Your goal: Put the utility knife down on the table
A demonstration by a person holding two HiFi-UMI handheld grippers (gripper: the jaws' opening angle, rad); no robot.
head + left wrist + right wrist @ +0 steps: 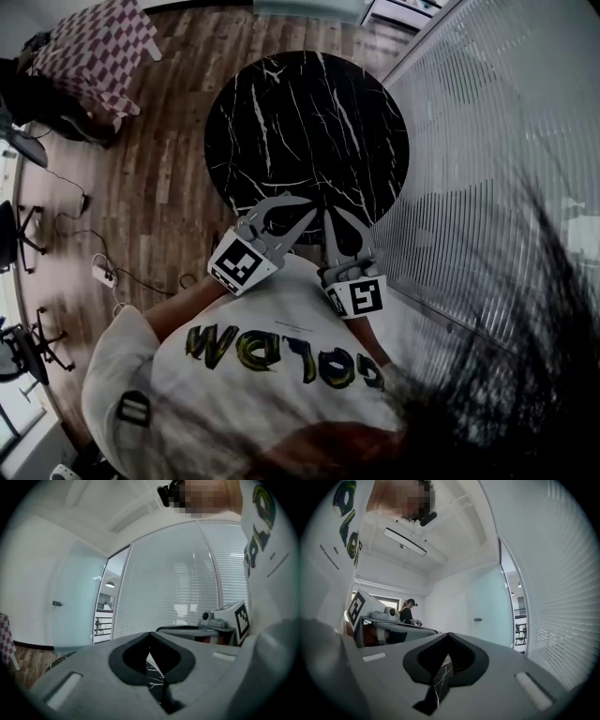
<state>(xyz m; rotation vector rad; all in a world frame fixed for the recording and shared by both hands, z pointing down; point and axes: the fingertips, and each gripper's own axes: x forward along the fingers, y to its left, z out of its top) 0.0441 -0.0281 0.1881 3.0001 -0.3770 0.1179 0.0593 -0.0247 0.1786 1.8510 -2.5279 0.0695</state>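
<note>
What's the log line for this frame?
left gripper: shut, empty | right gripper: shut, empty | utility knife: not in view | table: black marble, round

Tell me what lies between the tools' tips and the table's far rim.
Nothing. In the head view the black marble table is bare from the left tool and right tool, both shut, to its far rim.
</note>
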